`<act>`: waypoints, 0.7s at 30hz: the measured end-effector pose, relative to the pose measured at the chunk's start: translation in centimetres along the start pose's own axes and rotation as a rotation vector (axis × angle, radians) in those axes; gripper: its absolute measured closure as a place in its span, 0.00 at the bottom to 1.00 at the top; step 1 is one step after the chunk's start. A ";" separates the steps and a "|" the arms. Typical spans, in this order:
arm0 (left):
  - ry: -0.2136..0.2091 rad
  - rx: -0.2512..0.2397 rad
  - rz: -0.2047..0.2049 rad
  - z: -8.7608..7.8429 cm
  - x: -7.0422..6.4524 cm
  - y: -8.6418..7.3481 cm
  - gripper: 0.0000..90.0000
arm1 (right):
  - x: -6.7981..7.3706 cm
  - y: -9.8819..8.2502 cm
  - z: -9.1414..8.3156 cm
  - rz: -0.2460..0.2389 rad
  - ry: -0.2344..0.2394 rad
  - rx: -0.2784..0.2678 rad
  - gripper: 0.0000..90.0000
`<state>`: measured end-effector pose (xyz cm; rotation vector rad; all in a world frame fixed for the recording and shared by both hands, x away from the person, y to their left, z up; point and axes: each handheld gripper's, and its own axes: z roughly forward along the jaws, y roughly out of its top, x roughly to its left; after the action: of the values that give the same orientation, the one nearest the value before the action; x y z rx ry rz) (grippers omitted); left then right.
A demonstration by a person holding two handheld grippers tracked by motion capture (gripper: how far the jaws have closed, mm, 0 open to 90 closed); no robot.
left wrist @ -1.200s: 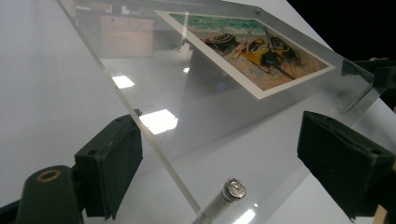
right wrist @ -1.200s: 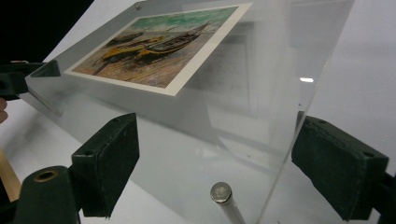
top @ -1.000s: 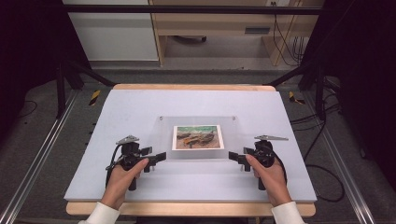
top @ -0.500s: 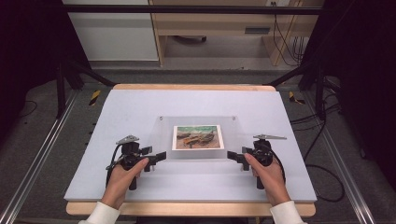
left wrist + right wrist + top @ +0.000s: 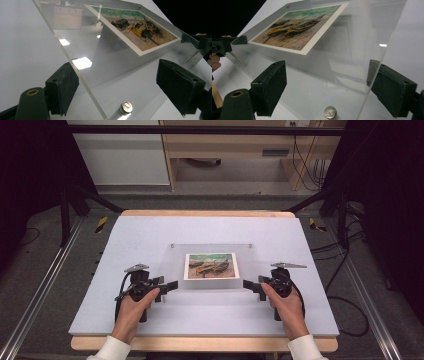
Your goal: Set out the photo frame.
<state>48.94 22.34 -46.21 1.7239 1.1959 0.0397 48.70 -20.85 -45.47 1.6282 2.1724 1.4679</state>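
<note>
A clear acrylic picture frame [image 5: 172, 262] lies flat in the middle of the table and holds a print of boats on a beach [image 5: 210, 265]. My left gripper [image 5: 172, 285] points at its near left corner, and in the left gripper view the jaws [image 5: 117, 75] straddle that corner beside a metal standoff screw [image 5: 126, 107]. My right gripper [image 5: 247, 285] points at the near right corner, which sits between its jaws [image 5: 327, 75] with another screw [image 5: 330, 112]. Both pairs of jaws have just been closing a little. I see no pad pressing on the acrylic.
The frame rests on a pale mat [image 5: 150, 235] over a wooden table [image 5: 205, 213]. Metal rails run along both sides, with cables on the floor at the right [image 5: 345, 300]. A wooden desk stands beyond the table.
</note>
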 end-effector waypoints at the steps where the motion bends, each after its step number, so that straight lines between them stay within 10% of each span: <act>1: 0.003 -0.004 0.000 0.0 0.0 0.2 0.20 | 0.0 0.1 0.0 -0.006 -0.003 -0.004 0.18; 13: 0.058 -0.082 0.153 1.5 -0.1 3.8 0.31 | -1.1 2.6 0.7 -0.078 -0.066 -0.039 0.21; 21: 0.069 -0.068 0.143 1.8 0.7 2.9 0.34 | -1.3 2.6 1.0 -0.116 -0.083 -0.040 0.25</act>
<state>52.25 21.61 -45.31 1.7580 1.1064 0.2256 51.62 -21.19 -44.81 1.4953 2.1393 1.3788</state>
